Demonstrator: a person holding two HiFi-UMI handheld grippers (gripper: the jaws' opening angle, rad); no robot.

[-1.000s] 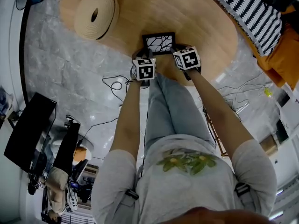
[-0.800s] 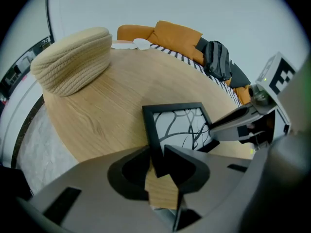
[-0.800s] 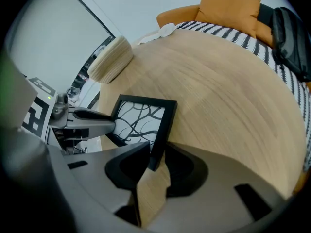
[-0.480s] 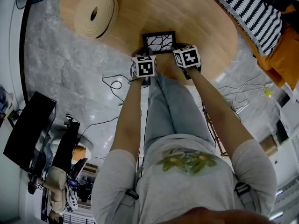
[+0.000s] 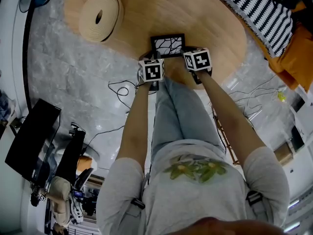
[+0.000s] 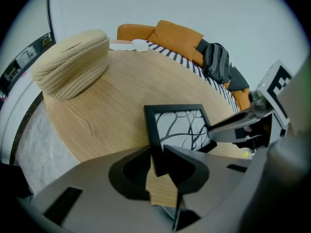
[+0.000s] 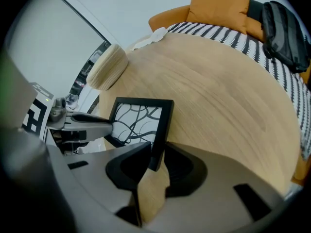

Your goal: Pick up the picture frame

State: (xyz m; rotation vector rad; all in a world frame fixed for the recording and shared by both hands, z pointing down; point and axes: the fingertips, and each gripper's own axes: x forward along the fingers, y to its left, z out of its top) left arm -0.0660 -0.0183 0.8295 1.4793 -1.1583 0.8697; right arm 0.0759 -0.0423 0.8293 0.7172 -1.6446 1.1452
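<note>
Not much has changed since a second ago. The frame (image 5: 167, 45) sits in the same spot on the round wooden table (image 5: 210, 18), close to the near edge and right in front of the person. Both hands have barely moved.

The one real change is the jaws, which have just been closing in from both sides. The left gripper (image 6: 158, 152) now has its jaws clamped on the frame's left rail. The right gripper (image 7: 156, 154) is pinched on the right rail the same way, and the black edge fills the gap between the pads in each gripper view.

The frame looks to be still on the table, not lifted. The woven cushion (image 5: 100, 16) is well off at the far left, same as before.
</note>
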